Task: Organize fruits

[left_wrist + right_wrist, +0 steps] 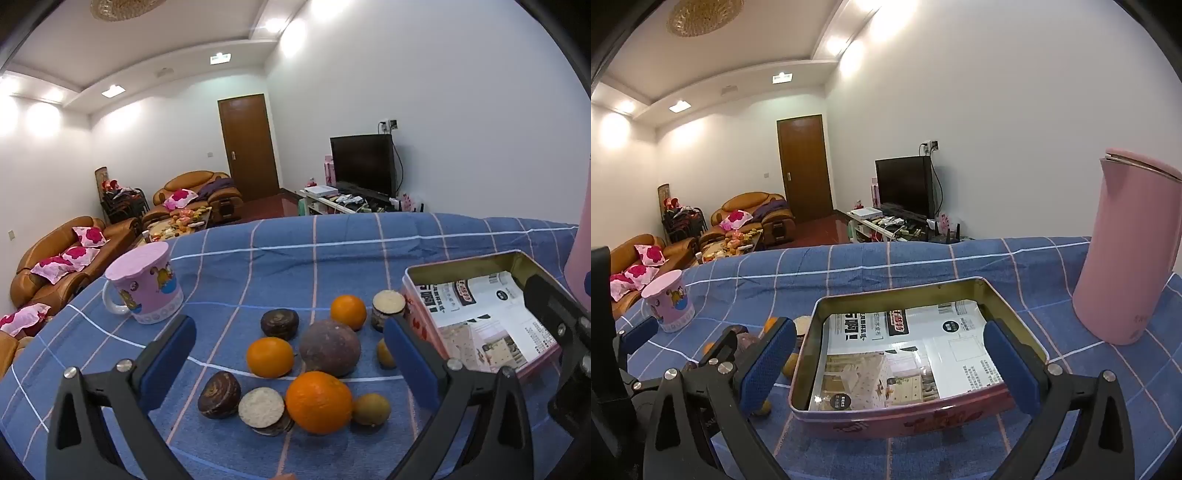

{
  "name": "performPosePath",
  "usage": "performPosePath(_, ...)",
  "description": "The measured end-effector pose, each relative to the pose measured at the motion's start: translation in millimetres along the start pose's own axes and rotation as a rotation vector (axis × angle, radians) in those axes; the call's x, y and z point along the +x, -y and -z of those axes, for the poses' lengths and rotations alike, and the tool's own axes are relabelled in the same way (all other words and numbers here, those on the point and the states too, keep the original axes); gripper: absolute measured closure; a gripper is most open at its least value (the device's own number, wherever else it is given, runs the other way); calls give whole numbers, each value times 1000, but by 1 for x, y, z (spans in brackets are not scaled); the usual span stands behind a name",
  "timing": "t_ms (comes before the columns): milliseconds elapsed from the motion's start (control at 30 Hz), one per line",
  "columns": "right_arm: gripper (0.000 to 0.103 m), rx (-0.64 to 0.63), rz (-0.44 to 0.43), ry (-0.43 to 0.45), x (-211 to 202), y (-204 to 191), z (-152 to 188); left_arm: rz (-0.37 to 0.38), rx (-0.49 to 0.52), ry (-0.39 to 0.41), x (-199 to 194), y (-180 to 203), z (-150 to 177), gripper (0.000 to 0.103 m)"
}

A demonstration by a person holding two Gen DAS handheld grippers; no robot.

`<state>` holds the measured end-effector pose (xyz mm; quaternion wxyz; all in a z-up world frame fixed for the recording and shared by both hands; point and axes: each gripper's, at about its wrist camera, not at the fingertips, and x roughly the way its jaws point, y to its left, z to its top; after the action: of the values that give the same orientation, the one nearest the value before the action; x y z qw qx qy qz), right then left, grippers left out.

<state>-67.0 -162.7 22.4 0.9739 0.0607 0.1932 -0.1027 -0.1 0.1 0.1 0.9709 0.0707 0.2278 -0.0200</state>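
**Fruit heaped beside the tin, both my tongs spread wide**

My left camera shows the loose fruit in the lower middle of its frame: a large orange (318, 401) nearest me, two smaller oranges (270, 357) (348, 311), a round purple-brown fruit (329, 352) between them, and dark brown-skinned pieces, some cut to show white flesh (261, 406). All lie on the blue checked tablecloth (258, 266), just left of the pink rectangular tin (419, 325) lined with printed paper.

My right camera puts that tin (905, 417) at centre, holding only its paper; the fruit is mostly hidden behind my left tongs. Only there does the tall pink kettle (1126, 258) show whole, at right.

My left gripper (291, 354) is released, holding nothing. My right gripper (890, 354) is likewise spread, straddling the tin.
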Motion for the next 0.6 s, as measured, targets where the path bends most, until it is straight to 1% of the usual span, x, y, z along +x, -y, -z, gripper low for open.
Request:
performPosePath(33,1,0,1,4,-1,0,0,2,0,1,0,0,0,0)
performPosePath(67,1,-22,10,-23,1,-2,0,4,1,2,-1,1,0,0)
performPosePath(267,1,-17,9,-31,3,-3,-1,7,6,1,-4,2,-1,0)
performPosePath(300,1,-18,7,-17,2,0,0,9,6,1,-4,1,-1,0)
performPosePath(533,1,-16,6,-25,5,5,-3,27,3,-4,-3,2,-1,0)
performPosePath(600,1,-15,10,-20,2,0,-1,31,6,-4,-4,3,-1,0)
